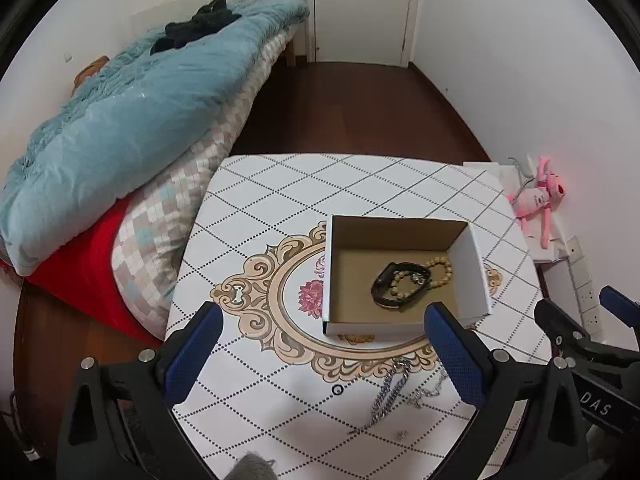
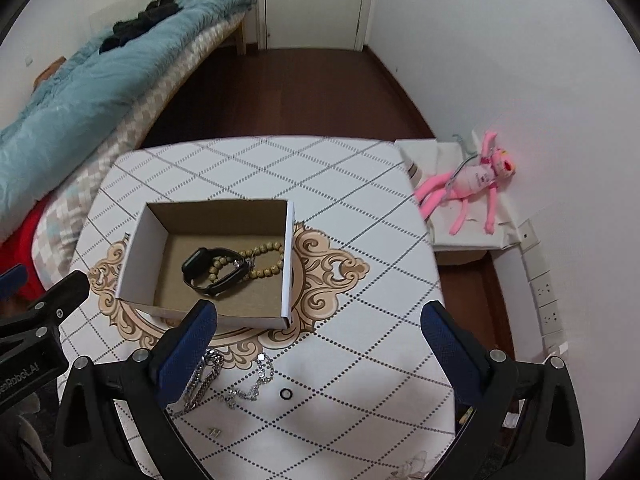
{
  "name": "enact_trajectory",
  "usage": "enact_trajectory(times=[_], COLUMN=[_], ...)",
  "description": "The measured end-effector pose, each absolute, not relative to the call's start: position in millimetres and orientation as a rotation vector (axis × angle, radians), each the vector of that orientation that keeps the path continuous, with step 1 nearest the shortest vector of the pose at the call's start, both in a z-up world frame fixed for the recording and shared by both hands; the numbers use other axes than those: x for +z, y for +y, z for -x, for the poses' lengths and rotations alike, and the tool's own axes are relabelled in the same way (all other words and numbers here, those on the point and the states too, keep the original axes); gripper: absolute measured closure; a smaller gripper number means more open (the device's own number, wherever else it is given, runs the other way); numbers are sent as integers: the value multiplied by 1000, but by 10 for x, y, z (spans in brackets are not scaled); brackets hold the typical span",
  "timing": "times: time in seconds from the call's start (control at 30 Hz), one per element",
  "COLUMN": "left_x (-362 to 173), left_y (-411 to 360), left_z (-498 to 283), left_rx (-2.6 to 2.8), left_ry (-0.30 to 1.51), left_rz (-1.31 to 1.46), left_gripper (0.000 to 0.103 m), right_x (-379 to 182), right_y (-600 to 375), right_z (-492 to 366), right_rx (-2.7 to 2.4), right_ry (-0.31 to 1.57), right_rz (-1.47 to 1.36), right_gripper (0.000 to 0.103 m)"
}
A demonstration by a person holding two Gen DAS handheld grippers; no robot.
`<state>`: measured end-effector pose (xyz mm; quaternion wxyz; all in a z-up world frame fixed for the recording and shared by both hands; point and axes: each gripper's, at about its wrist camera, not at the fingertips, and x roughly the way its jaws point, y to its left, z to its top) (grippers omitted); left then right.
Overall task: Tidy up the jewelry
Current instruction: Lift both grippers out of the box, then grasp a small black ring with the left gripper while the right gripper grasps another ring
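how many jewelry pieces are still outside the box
4: thick silver chain, thin silver chain, black ring, and a small earring-like piece, all on the table. Others may be hidden.

Soft even indoor light, faint shadows, sharp centre, strong fisheye bending, black vignetted corners

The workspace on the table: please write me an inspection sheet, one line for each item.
Surface: table with white diamond-pattern cover.
Job's things: open cardboard box holding a black watch band and a bead bracelet; on the table near the grippers lie a thick silver chain, a thin silver chain, a small black ring and a tiny metal piece.
Clutter: nothing seen.
Grippers: left gripper and right gripper both open, holding nothing.
Cables: nothing seen.
Surroundings: bed with blue duvet, pink plush toy, wall sockets, door.
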<state>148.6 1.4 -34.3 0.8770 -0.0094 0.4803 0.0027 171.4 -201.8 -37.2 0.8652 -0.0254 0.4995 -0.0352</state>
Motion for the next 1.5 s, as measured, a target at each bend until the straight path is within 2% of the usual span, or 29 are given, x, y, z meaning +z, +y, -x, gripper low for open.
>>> enact_trajectory(times=[0.47,0.6,0.77,0.8,0.83,0.9,1.17,1.37,1.43,1.5], left_x=[23,-165,-688,-825,-953,-1165,-1713,-1871,-1884,-1886], left_y=[77,123,208,219,229,248,400,405,372,329], left_z=[-1014,-931,-909,-912,-913,-911,-922,-970,-996,-1032], left_rx=[41,90,116,116,115,125,180,171,154,134], left_ry=[960,959,1034,1058,1081,1110,1187,1210,1207,1204], left_rz=[46,17,-4,-8,-11,-20,-18,-9,-10,-15], left_gripper=[0,0,0,0,0,0,1,1,1,1], right_x=[186,-5,-590,-728,-844,-1137,-1879,-1981,-1992,-1990], right_y=[-2063,-2083,-2150,-2173,-2192,-2222,-2152,-1982,-1940,-1914], right_z=[-1108,-996,-947,-944,-946,-956,-1014,-1037,-1031,-1019], right_rx=[-25,-2,-2,0,8,23,60,45,30,36], right_ry=[920,949,1058,1081,1098,1128,1168,1110,1083,1072], right_rz=[-30,-49,-88,-102,-117,-142,-117,-4,39,52], right_gripper=[0,0,1,5,14,25,39,52,75,90])
